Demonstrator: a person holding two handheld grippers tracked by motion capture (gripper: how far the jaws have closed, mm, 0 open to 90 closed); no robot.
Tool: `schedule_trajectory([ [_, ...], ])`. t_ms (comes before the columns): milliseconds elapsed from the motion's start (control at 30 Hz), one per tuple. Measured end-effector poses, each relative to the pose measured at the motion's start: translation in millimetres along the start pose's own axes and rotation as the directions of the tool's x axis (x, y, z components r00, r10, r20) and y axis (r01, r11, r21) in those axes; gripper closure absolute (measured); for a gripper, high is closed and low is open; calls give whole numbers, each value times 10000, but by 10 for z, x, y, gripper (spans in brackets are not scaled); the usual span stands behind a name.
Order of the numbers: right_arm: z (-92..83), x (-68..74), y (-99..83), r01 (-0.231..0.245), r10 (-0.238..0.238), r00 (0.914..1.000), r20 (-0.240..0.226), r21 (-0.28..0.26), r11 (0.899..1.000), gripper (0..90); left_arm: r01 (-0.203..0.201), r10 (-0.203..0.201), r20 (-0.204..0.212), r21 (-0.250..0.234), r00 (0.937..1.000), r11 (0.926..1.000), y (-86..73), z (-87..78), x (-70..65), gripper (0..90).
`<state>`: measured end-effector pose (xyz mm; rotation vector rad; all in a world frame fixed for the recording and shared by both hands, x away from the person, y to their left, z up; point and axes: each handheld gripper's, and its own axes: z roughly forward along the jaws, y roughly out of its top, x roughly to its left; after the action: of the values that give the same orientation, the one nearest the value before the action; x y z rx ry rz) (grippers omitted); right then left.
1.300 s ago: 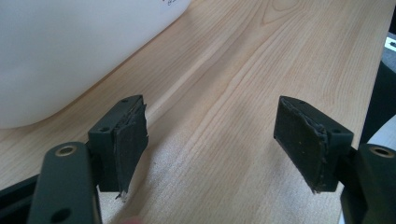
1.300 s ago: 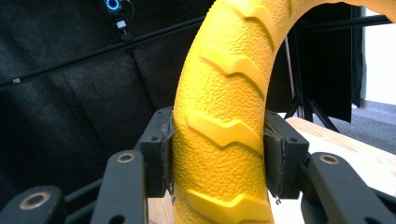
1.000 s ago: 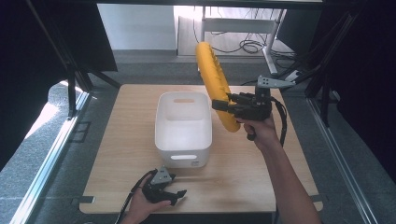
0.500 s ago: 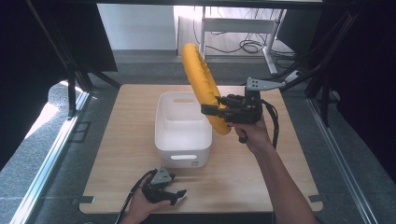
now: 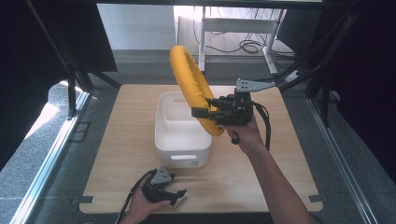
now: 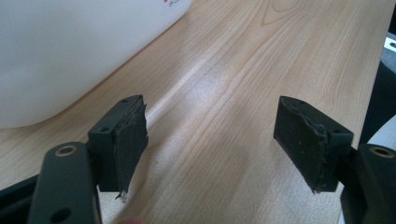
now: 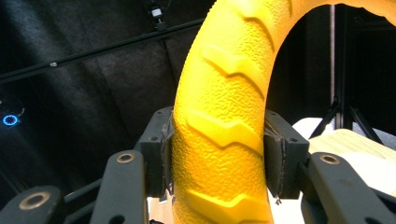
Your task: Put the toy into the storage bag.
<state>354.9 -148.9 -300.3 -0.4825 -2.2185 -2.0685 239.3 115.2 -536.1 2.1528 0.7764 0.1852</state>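
A yellow textured ring (image 5: 191, 88) stands on edge in the air over the right side of a white bin (image 5: 180, 123). My right gripper (image 5: 205, 113) is shut on the ring's lower part, jaws pointing left. In the right gripper view both pads (image 7: 161, 149) press the ring (image 7: 224, 116) from either side. My left gripper (image 5: 170, 192) rests on the table near the front edge, just below the bin, held by a hand. In the left gripper view its jaws stand wide apart over bare wood, its midpoint (image 6: 210, 144) holding nothing, with the bin's wall (image 6: 60, 51) at upper left.
The wooden table (image 5: 289, 154) has free room right of the bin and along its front. Dark frame posts and black curtains stand on both sides. A metal table with cables stands on the floor beyond the far edge.
My right gripper has carried the yellow ring leftward, from beside the bin's right rim to above the bin. The left gripper has stayed put.
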Motion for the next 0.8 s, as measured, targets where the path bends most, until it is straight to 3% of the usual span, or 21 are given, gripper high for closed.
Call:
schedule_trajectory([
  [400,157,188,20,296,-294,9969,-736,21,9996,511,8,-8,37,28,10000,10000,0,2,-5,258],
  [800,344,169,-114,7,45,9935,-1136,459,9989,511,29,-30,55,53,10000,10000,-4,5,6,259],
])
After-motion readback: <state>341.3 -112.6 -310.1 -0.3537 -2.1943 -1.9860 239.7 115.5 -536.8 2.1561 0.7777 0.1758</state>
